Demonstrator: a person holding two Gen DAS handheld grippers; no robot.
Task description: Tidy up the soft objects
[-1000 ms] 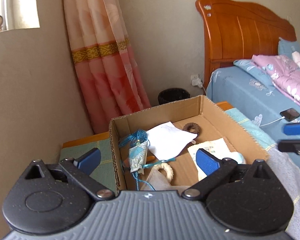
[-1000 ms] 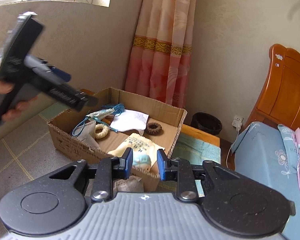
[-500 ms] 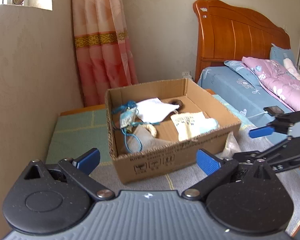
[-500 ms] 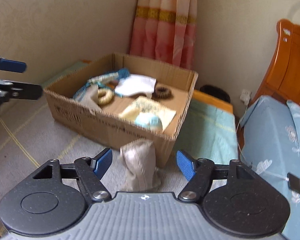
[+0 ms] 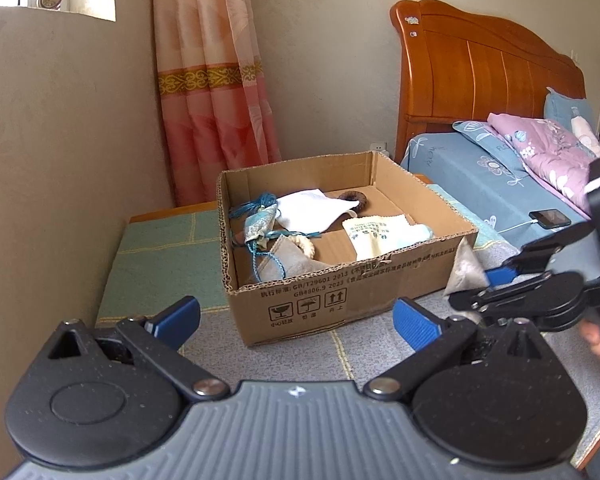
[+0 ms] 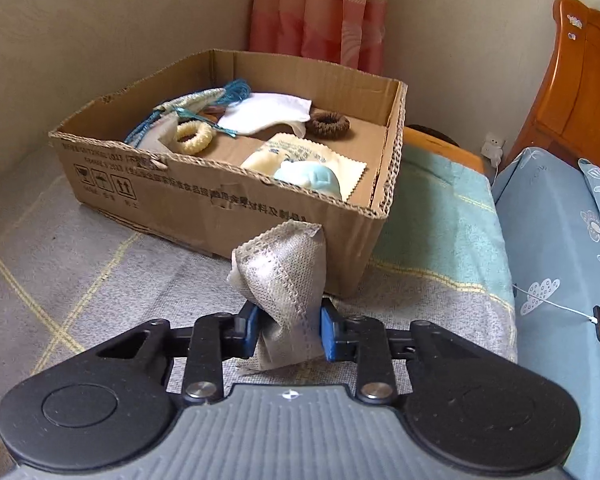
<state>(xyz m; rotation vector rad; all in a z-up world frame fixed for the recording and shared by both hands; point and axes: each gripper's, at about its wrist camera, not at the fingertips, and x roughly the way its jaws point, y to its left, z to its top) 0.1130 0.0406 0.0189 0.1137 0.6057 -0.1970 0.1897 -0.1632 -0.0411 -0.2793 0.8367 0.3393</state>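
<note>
A grey lace-edged cloth (image 6: 284, 280) stands bunched on the blanket just in front of the cardboard box (image 6: 204, 200). My right gripper (image 6: 288, 330) has its jaws closing on the cloth's lower part, and both blue pads press on it. From the left wrist view the same cloth (image 5: 464, 268) shows at the box's right corner with the right gripper (image 5: 500, 276) on it. My left gripper (image 5: 296, 318) is open and empty, back from the box (image 5: 340, 292). Inside lie a white cloth (image 6: 268, 114), a brown scrunchie (image 6: 327, 125), a cream scrunchie (image 6: 194, 138) and a blue tasselled pouch (image 6: 188, 110).
The box sits on a grey and green checked blanket (image 6: 60, 280) near a beige wall. A bed with a wooden headboard (image 5: 480, 76) and blue sheet lies right, with a phone (image 5: 550, 218) on a cable. A pink curtain (image 5: 212, 92) hangs behind.
My right gripper opened, sank over the grey cloth in front of the box and closed on it. My left gripper drew back from above the box to in front of it.
</note>
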